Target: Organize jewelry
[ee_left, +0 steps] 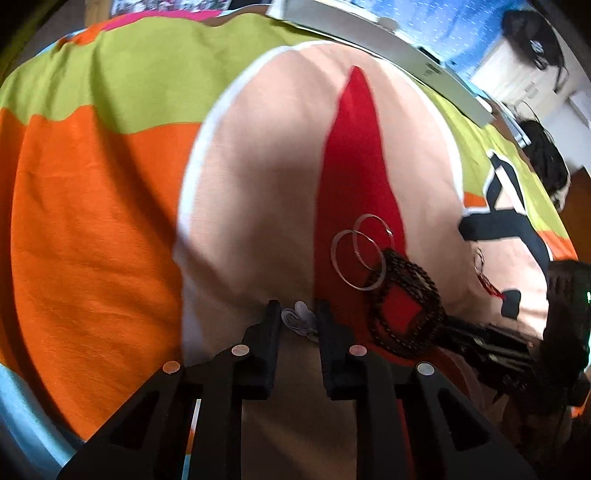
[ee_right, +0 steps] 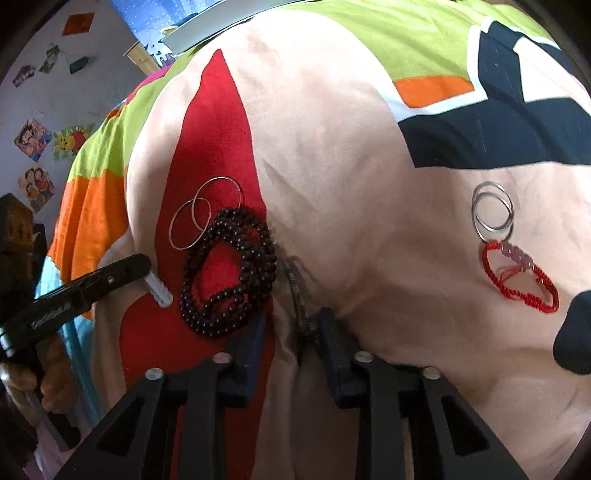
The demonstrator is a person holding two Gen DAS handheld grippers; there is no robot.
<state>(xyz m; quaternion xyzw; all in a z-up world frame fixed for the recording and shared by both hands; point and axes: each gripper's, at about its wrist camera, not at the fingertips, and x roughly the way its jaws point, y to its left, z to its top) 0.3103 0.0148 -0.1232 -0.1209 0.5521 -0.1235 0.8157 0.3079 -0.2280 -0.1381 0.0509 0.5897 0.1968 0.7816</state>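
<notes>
On the patterned bedspread (ee_right: 351, 166) lies a coil of dark brown beads (ee_right: 221, 317) with two thin silver hoops (ee_right: 192, 221) leaning on its far side. To the right, two smaller silver rings (ee_right: 474, 210) touch a red cord bracelet (ee_right: 524, 295). My left gripper (ee_left: 298, 308) is shut on a small pale ridged piece (ee_left: 299, 319), just left of the beads (ee_left: 424, 280) and hoops (ee_left: 333, 254). My right gripper (ee_right: 291, 319) has its jaws narrowed around a thin dark band (ee_right: 295, 288), right of the beads. In the left wrist view it enters from the right (ee_left: 465, 328).
A grey flat board (ee_left: 369, 33) lies at the far edge of the bed. A hand (ee_right: 51, 369) holds the left tool at the lower left. Pictures (ee_right: 33, 140) hang on the wall behind. The bedspread is wrinkled near the dark band.
</notes>
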